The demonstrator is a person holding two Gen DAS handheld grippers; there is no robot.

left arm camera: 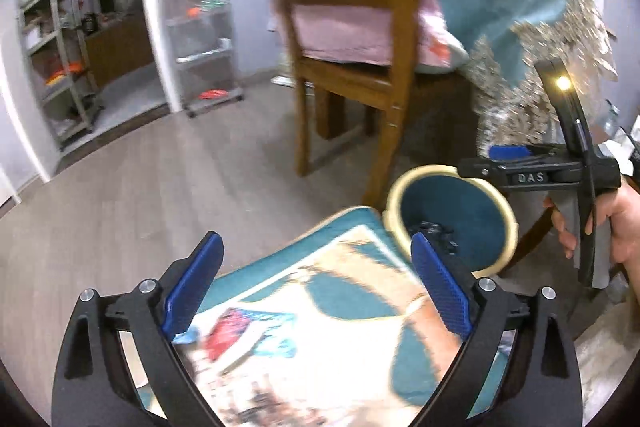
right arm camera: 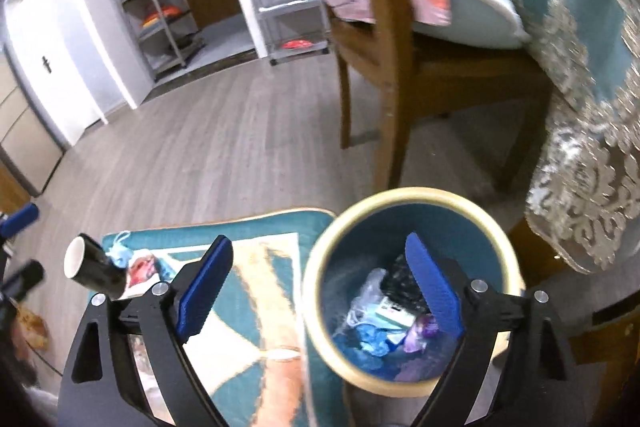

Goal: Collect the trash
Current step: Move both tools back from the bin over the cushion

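Observation:
A round teal bin with a cream rim (right arm camera: 316, 291) stands on the floor beside a teal patterned rug (right arm camera: 256, 267); it holds several pieces of trash (right arm camera: 384, 319). My right gripper (right arm camera: 320, 271) is open and empty above the bin's near left rim. On the rug's far left lie a black cup with a white inside (right arm camera: 94, 269), a blue mask (right arm camera: 120, 253) and a red wrapper (right arm camera: 140, 269). My left gripper (left arm camera: 316, 283) is open and empty over the rug (left arm camera: 320, 339), with a red wrapper (left arm camera: 230, 331) below it. The bin (left arm camera: 452, 219) is to its right, and the right gripper (left arm camera: 508, 155) hovers above it.
A wooden chair (right arm camera: 384, 39) with pink cloth stands just behind the bin. A table with a teal and lace cloth (right arm camera: 580, 131) hangs at the right. Metal shelves (right arm camera: 160, 11) and a white door (right arm camera: 44, 59) are at the back across wood floor.

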